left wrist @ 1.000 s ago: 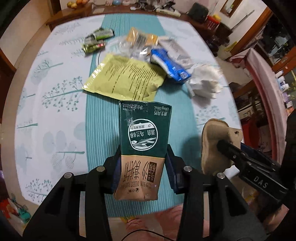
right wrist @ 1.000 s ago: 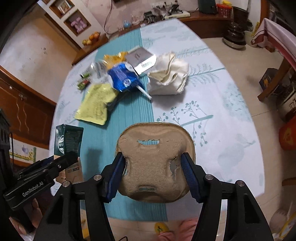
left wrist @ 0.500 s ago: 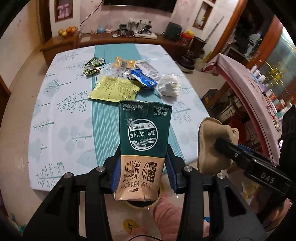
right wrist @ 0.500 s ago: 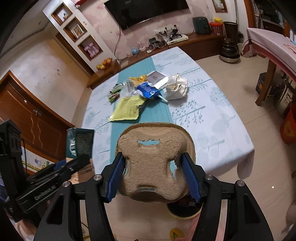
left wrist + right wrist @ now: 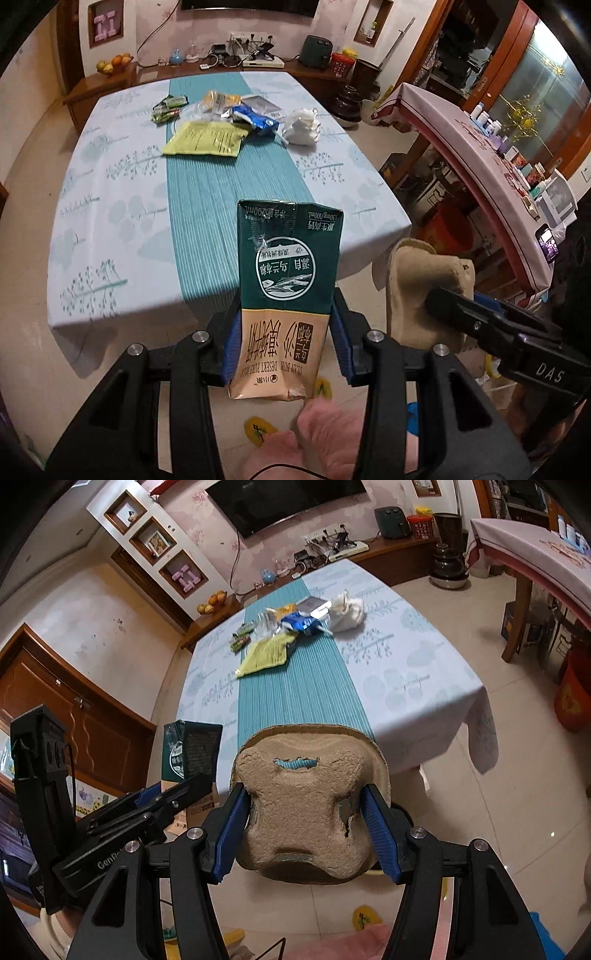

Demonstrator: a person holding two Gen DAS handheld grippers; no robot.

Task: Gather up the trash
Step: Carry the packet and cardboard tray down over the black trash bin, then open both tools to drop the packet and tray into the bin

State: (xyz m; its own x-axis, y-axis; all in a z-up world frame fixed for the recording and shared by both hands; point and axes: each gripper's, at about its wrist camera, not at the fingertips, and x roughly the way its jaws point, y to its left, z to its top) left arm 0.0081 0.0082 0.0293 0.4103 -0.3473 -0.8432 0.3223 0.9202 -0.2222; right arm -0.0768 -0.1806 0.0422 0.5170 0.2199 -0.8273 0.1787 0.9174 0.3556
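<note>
Left gripper (image 5: 284,345) clamps an upright green-and-tan milk carton (image 5: 286,291); right gripper (image 5: 308,829) clamps a brown moulded-pulp cup tray (image 5: 306,808). Both are held off the table's (image 5: 110,206) near edge, above the floor. Far wrappers (image 5: 207,138) blur together.

The table (image 5: 92,221) sat mid-frame under a pale tree-print cloth (image 5: 110,177), a teal striped runner (image 5: 210,192) down its middle. Up at the far end, trash was bunched across the runner: a yellow pouch (image 5: 205,138) lay flat and nearest, green wrappers (image 5: 168,108) to its upper left, a blue packet (image 5: 255,120) to its right, and a white crumpled wad (image 5: 303,127) furthest right. The near half lay bare.
</note>
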